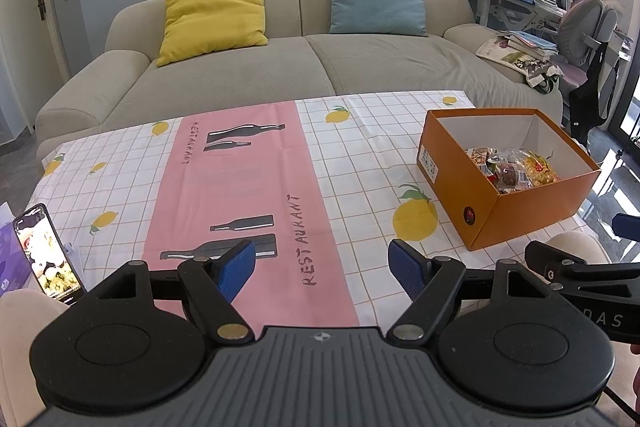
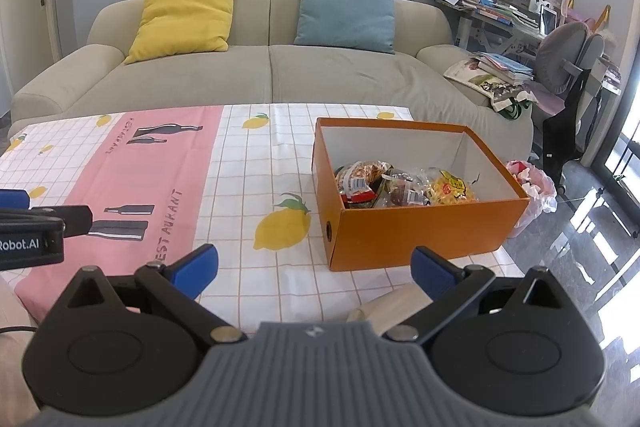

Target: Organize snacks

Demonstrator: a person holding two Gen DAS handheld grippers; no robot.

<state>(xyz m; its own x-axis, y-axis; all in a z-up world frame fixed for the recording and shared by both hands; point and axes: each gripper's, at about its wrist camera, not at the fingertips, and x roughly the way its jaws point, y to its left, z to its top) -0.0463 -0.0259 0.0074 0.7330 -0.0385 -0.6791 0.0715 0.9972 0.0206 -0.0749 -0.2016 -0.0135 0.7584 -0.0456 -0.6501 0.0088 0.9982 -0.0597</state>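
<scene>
While both grippers are hovering low over the near edge of the bench (image 2: pixel 248 163), the inventory is reading as follows.

Item one: snack packets (image 2: pixel 404 185), several, lying piled in the orange box (image 2: pixel 420 231), which is sitting ahead and to the right of the right gripper (image 2: pixel 314 267), and further off to the right of the left gripper (image 1: pixel 322 261). Packets are appearing as crinkly film bags, some clear, one yellow, one red-printed. Judged light, soft, slippery and easily crushed; contents probably brittle. Best hold: a sealed end or a loose corner of film, pinched gently, not the bulging middle.

Item two: the box itself, open-topped cardboard, stiff walls, judged light and liable to slide on the cloth if nudged. Best hold: the top rim of the near wall.

Item three: right gripper, jaws standing wide apart, carrying nothing. Left gripper likewise spread wide and empty.

Item four: phone (image 1: pixel 48 255), propped to the left of the left gripper, playing no part.

No loose packets are showing on the cloth.
</scene>
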